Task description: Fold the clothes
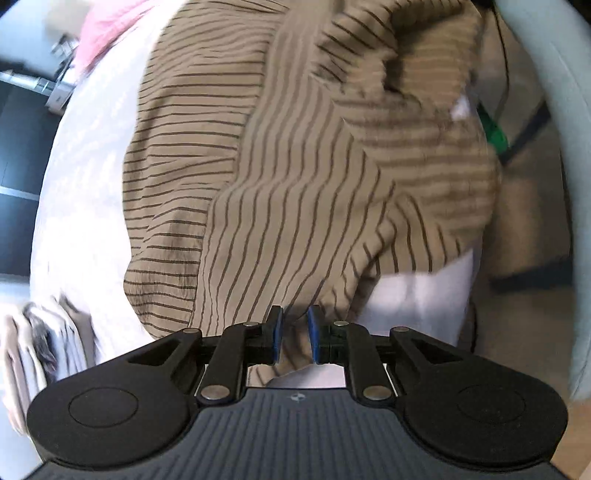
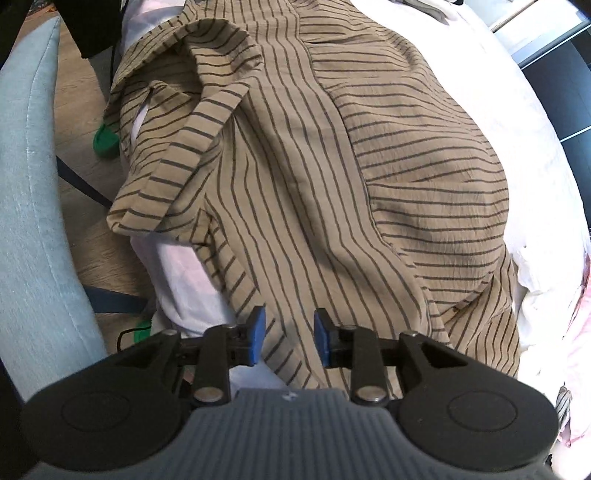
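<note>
A tan shirt with dark stripes (image 1: 280,177) was seen lying crumpled and partly folded on a white sheet (image 1: 88,192), one sleeve or collar part turned over near the surface's edge. The left gripper (image 1: 295,334) was pointed steeply down at the shirt's near hem; its blue pads (image 1: 276,332) stood a narrow gap apart, with cloth seen behind the gap, though whether any was pinched could not be told. The right gripper (image 2: 289,338) was held over the same shirt (image 2: 314,166), its jaws parted more widely and no fabric caught between them. A pale blue upholstered edge (image 2: 33,184) and wooden floor (image 2: 85,118) were seen beside the sheet, and pink cloth (image 1: 107,26) at the far end.
</note>
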{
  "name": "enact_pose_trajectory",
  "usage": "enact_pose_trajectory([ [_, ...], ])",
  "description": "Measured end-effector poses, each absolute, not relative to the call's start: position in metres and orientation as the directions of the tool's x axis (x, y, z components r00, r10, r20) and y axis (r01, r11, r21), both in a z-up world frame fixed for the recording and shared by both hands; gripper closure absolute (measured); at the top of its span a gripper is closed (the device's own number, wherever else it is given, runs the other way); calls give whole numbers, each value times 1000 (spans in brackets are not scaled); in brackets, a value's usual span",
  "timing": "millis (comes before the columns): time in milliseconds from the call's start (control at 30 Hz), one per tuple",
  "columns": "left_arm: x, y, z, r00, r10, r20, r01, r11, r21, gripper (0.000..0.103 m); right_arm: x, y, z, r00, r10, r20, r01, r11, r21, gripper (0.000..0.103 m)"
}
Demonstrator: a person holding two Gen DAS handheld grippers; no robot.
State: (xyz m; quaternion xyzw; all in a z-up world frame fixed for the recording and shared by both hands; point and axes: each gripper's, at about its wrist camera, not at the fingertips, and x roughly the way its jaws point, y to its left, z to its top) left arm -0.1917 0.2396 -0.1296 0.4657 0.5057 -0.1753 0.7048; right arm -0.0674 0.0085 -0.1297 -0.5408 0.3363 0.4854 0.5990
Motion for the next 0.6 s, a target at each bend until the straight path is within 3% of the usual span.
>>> enact_pose_trajectory([
  [167,-196,239,-139,409,237,-881,787,398,472,78,-69,9,-131,286,221,-932,-941,-119,-317,66],
  [367,-189,239,-143,386,238,-891,794,406,453,78,-67,8,-137,273,197,-941,-918,-240,-317,67],
  [533,-189,237,-151,370,234,-899,797,417,437,78,-61,11,-153,237,161,-958,-922,-275,-274,70],
  [600,-188,238,-155,365,234,-901,783,446,433,78,-57,11,-161,244,150,-958,-923,-266,-276,80],
])
